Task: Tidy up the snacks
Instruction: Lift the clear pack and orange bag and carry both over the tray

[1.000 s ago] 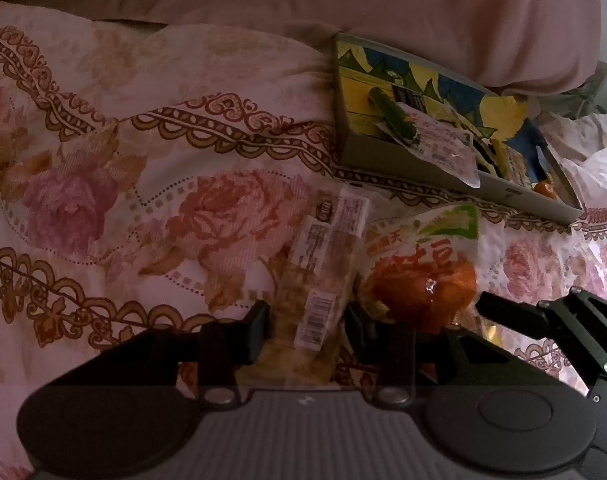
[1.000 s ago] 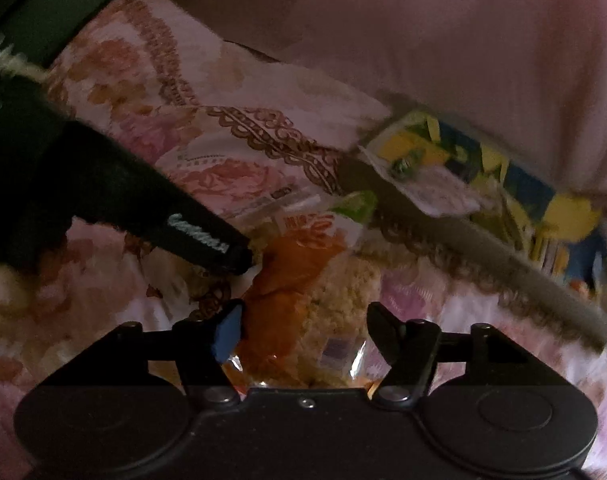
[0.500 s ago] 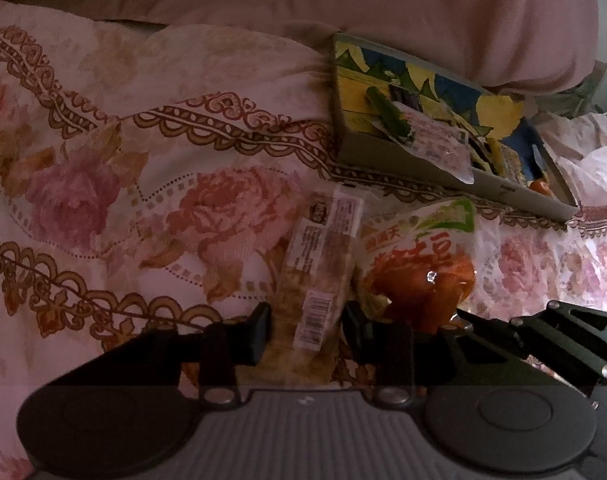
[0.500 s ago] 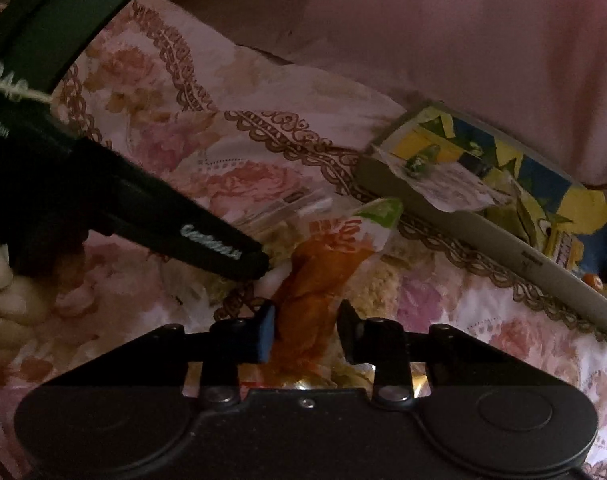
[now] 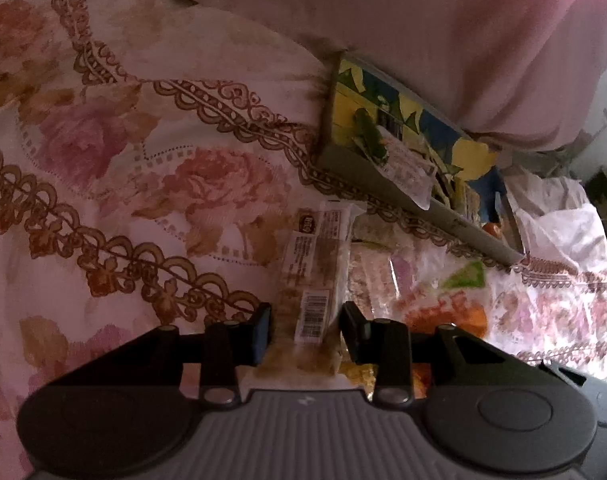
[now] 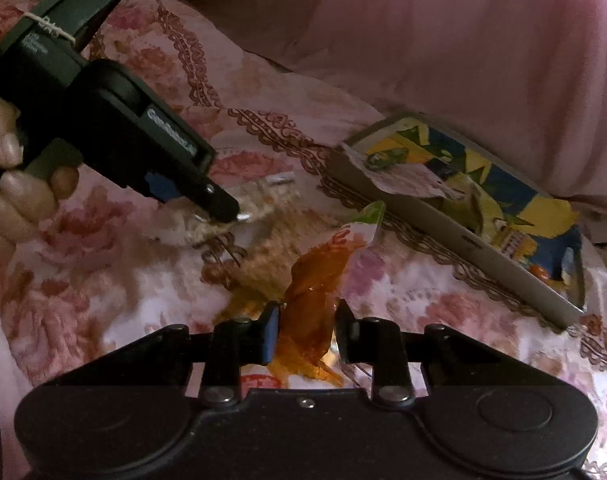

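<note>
A long clear packet of pale biscuits (image 5: 319,248) with a barcode label is clamped at its near end in my left gripper (image 5: 305,312), and it hangs just above the floral bedspread. In the right wrist view the left gripper (image 6: 223,208) comes in from the left with that clear packet (image 6: 255,200) at its tip. My right gripper (image 6: 307,310) is closing its jaws on an orange snack packet (image 6: 319,276) with a green and white top, and the pads press its sides. The same orange packet (image 5: 451,312) shows low right in the left wrist view.
A shallow grey box (image 6: 443,220) with a yellow and blue lining holds several small snacks on the bed to the right. A pink pillow (image 6: 463,40) lies behind it. Another clear packet (image 6: 263,268) lies on the bedspread. A white plastic bag (image 5: 559,220) sits far right.
The right gripper's jaws came together on the orange packet and raised it off the bed. The left gripper rolled and lifted a little with the clear packet.
</note>
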Tool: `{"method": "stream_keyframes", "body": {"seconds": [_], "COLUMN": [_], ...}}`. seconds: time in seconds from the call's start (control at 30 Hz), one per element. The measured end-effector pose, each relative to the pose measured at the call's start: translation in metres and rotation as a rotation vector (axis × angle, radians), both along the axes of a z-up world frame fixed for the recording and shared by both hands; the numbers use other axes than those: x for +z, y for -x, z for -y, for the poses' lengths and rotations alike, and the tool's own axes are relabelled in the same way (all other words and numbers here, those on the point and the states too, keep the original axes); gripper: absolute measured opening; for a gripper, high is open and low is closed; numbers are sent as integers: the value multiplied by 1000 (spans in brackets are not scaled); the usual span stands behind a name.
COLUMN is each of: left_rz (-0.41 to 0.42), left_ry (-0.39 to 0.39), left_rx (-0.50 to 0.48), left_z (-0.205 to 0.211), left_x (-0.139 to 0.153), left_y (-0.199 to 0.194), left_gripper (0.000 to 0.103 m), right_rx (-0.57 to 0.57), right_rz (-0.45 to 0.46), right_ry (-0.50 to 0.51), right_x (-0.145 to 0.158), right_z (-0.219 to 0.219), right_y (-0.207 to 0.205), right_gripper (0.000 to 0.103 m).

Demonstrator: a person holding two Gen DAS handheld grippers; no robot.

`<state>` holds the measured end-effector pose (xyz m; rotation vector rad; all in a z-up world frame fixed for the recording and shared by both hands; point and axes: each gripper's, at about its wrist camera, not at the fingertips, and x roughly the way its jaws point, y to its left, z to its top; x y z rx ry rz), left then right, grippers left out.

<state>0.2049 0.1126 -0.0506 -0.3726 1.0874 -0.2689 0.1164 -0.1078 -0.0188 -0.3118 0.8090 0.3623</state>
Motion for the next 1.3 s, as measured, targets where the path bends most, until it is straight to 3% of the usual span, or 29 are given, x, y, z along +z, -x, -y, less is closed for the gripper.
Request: {"method": "stream_keyframes", "body": {"seconds": [0.2, 0.37, 0.6, 0.73, 0.83, 1.03, 1.3], "left_rz": [3, 68, 188, 237, 290, 317, 371], "left_ry": [57, 86, 30, -20, -35, -34, -34], "left_rx": [18, 16, 19, 61, 37, 32, 47], "left_z": [4, 15, 38, 53, 68, 97, 114], "left_x": [8, 24, 44, 58, 71, 74, 55], "left_y": [11, 24, 29, 12, -5, -50, -103], "left_gripper": [41, 41, 41, 41, 41, 41, 41], "right_rx": [-24, -64, -117, -113, -125, -193, -405], "right_rz": [10, 35, 101, 121, 131, 187, 226], "right_ry": [-27, -73, -142, -152, -157, -191, -348], "right_x": [2, 5, 22, 30, 33, 39, 42], "right_z": [18, 33, 53, 66, 76, 102, 145], "right_y": [11, 17, 13, 4, -11, -57, -140], "right_gripper": [29, 29, 29, 29, 29, 30, 30]}}
